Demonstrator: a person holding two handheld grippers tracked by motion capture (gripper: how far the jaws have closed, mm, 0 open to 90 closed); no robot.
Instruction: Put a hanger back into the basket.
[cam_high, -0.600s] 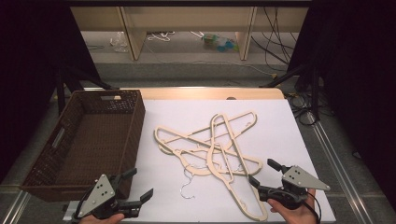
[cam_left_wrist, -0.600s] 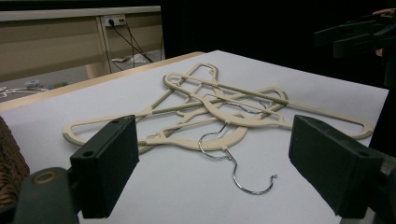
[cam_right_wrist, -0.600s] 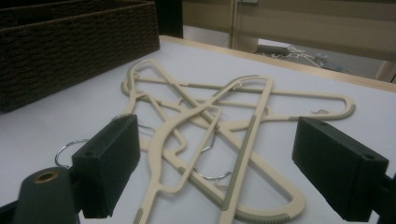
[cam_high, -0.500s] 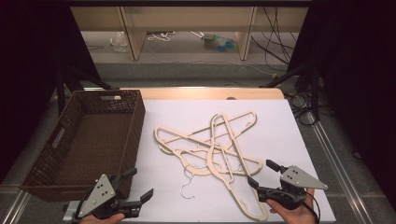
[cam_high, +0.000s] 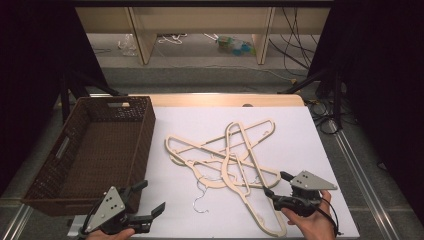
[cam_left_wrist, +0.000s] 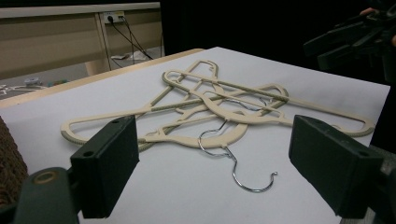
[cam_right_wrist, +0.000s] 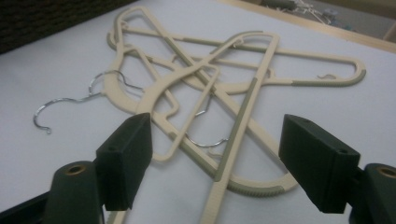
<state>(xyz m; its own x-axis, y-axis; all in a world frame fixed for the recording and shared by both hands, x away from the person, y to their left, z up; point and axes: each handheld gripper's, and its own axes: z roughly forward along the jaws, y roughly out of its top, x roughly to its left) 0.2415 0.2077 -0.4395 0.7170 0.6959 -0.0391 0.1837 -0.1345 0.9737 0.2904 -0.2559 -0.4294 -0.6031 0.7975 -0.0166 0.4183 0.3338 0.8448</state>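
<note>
Right gripper lining up on the nearest hanger

I am holding my right gripper at the near right corner of the white worktop, and the pile of hangers is lying just ahead of it, toward the middle. The nearest hanger is pointing its long arm almost straight at me, running between my open jaws, which are touching nothing. My left gripper is waiting at the near edge beside the basket, also wide apart and empty, farther from the pile; only a metal hook is lying near it.
</note>
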